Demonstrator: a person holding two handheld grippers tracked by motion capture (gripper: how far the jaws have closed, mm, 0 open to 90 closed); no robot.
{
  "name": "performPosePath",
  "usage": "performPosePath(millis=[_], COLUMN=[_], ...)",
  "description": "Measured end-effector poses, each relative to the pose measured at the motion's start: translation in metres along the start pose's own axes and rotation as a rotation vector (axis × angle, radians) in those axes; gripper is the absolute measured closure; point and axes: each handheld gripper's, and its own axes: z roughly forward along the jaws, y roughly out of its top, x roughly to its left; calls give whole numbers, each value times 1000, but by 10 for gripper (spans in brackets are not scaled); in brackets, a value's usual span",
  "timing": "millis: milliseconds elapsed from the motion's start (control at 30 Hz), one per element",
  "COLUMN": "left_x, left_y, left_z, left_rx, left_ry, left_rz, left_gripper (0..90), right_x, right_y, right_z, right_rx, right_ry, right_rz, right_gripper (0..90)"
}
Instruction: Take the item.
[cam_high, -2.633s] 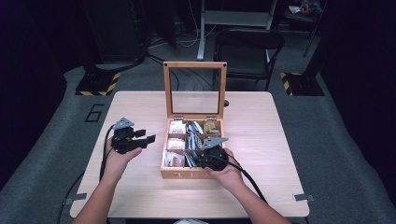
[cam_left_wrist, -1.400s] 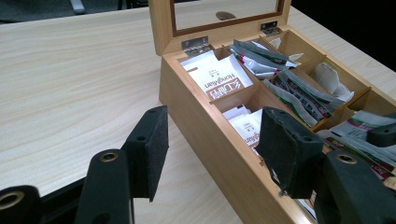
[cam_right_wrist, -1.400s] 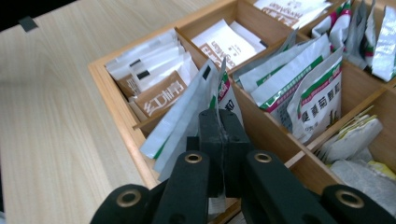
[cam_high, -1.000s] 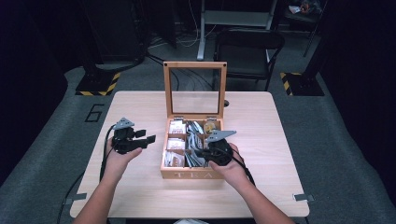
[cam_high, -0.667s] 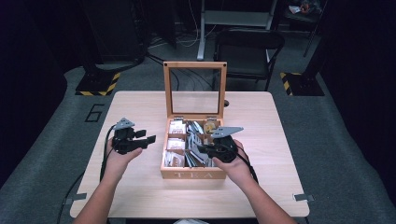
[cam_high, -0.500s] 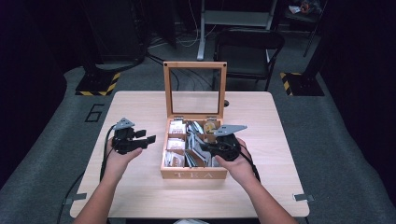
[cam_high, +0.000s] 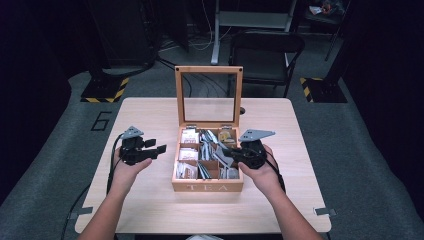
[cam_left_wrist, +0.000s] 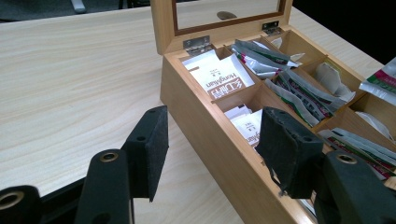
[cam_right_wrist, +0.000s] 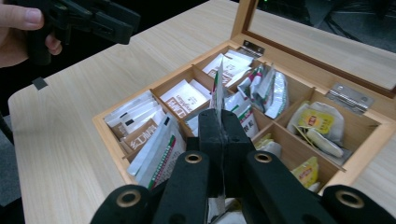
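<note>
On the table (cam_high: 150, 200) stands the wooden tea box (cam_high: 207, 187), lid up, its compartments packed with sachets. The left gripper (cam_left_wrist: 210, 140) waits beside the box's left wall, jaws about half open and empty. The right gripper (cam_right_wrist: 219, 140) is pinched tight on the edge of one thin tea sachet (cam_right_wrist: 217, 84), held upright over the middle compartments. With so little of the packet caught, it could slip or tear free and drop back, or its lower edge might snag neighbouring sachets and drag them out.
</note>
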Motion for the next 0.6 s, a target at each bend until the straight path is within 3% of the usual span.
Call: performPosePath(millis=[167, 600], left_x=[0, 0], left_y=[0, 0], left_z=[0, 0], left_rx=[-1, 0], left_ry=[2, 1], left_rz=[-5, -2], left_gripper=[427, 426], right_x=[-8, -29], right_y=[-2, -6], right_z=[-6, -22], right_rx=[-2, -22], right_ry=[-28, -113], right_rz=[-5, 50], right_gripper=[899, 898])
